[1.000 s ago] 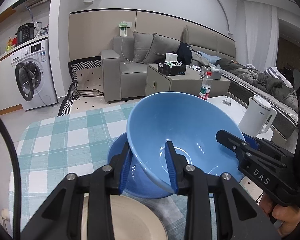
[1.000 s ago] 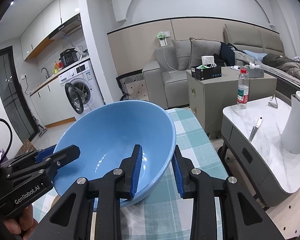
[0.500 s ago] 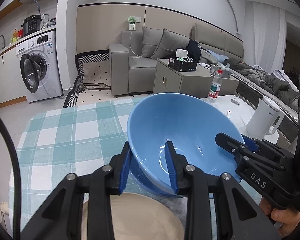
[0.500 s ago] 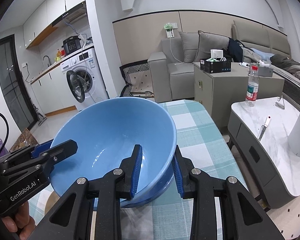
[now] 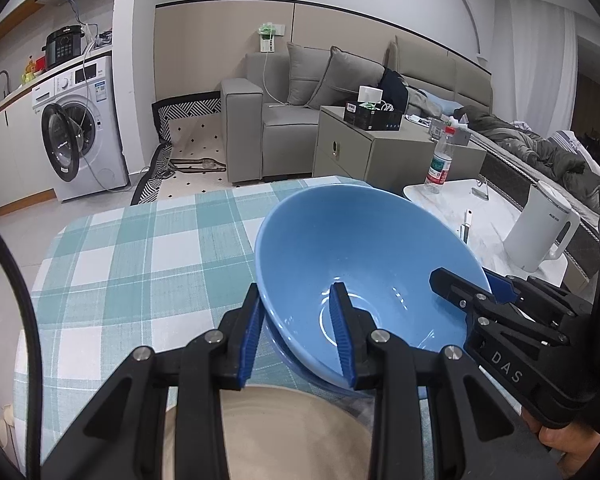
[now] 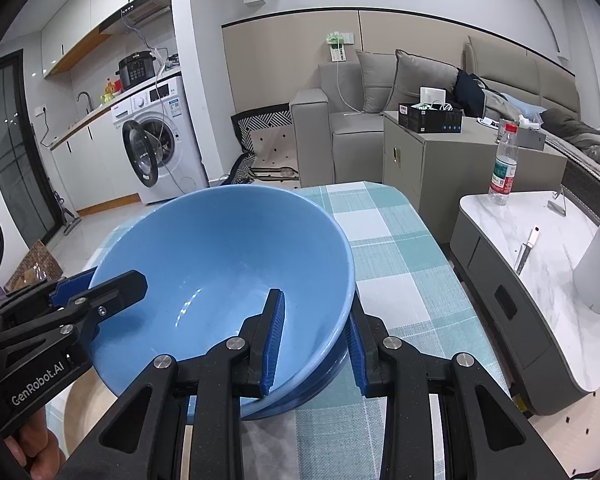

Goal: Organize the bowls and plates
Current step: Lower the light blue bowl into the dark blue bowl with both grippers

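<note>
On the tabletop the upper bowl sits tilted in a lower bowl; a plate lies nearer, a kettle to the right.

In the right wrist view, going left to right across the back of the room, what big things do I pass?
Washing machine → grey sofa → grey cabinet with a black box → plastic water bottle on the white marble table.
</note>
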Available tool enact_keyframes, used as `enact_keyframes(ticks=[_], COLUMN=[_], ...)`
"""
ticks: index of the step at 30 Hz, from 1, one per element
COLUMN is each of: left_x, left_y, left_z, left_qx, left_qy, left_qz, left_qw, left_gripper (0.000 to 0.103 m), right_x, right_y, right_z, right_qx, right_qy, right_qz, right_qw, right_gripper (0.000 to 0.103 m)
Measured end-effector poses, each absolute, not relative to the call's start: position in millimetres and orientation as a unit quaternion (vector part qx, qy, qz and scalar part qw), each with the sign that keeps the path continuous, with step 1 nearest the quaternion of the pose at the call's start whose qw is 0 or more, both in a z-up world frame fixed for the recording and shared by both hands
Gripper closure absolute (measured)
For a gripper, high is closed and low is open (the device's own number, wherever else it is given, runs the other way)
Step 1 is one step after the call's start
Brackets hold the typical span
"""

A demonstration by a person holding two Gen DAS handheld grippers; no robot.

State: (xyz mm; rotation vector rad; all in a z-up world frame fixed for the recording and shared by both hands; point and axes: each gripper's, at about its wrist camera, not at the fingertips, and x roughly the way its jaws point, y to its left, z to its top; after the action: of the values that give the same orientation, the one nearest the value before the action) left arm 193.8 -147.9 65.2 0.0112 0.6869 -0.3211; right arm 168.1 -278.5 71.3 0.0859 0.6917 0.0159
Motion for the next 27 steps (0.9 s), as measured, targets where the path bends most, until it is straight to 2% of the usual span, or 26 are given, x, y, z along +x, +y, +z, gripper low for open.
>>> enact_keyframes(ticks=[27], left_x=[209.4], left_y=[-157.0], left_z=[35.4], left_qx=[0.034], left_qy=[0.363], left_qz=[-0.148], left_qw=[0.919], left_gripper=[0.071], right_x=[176.2], right_y=[-260.5], right_z=[48.8], right_qx=[-0.014], right_qy=[0.345], right_qz=[-0.031], right_qw=[0.938], right_gripper=[0.071])
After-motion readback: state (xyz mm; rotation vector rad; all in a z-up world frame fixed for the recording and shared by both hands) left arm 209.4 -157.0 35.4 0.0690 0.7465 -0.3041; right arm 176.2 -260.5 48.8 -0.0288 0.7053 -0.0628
